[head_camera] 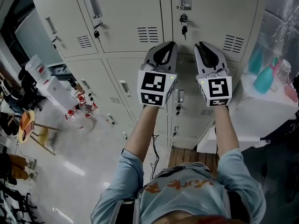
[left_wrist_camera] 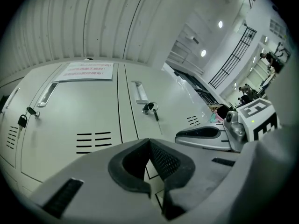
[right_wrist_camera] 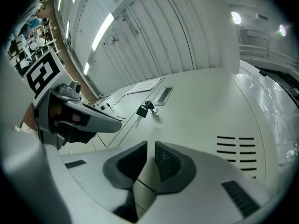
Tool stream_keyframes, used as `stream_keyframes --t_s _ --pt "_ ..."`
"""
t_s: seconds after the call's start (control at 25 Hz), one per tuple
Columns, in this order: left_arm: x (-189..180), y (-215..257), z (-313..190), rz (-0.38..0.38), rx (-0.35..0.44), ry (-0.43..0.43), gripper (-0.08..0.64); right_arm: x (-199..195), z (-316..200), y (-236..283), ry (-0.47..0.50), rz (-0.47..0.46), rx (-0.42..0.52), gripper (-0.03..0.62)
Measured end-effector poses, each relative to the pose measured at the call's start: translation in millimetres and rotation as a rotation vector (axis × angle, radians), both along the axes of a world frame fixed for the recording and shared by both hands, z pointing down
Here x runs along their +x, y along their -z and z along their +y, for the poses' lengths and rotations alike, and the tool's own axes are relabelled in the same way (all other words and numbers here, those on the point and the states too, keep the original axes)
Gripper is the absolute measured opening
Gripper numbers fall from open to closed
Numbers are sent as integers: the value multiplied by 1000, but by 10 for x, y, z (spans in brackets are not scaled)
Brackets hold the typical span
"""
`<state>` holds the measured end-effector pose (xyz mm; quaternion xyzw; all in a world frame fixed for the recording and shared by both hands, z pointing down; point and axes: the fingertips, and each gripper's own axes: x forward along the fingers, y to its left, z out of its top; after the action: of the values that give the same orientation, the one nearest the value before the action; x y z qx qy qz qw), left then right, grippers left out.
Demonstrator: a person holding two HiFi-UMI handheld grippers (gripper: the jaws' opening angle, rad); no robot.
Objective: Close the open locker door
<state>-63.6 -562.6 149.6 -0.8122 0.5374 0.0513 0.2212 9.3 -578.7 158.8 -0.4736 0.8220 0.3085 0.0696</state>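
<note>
**Door (head_camera: 212, 13) looks shut already?**

As far as I can tell the door sits flush with its neighbours, at 12 o'clock from both grippers, long axis running 12 to 6. Right gripper (head_camera: 203, 45) is nearer, its jaws down to a thin slit with nothing in it. Left gripper (head_camera: 166, 45) is pinched together, empty too. Key (head_camera: 183, 24) hangs at 11 from the right one. Bottles (head_camera: 266, 76) sit off at 3, so nothing's blocking.
</note>
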Motion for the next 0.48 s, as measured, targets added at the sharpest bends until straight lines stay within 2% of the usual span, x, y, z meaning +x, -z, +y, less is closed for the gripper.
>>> stream_keyframes --t_s 0.24,0.48 --pt "31 36 -49 -25 -2 5 18 -25 -46 8 -41 11 -22 60" --pt "109 -45 -51 -22 -36 -36 18 -13 -35 -14 -18 -12 -48 58"
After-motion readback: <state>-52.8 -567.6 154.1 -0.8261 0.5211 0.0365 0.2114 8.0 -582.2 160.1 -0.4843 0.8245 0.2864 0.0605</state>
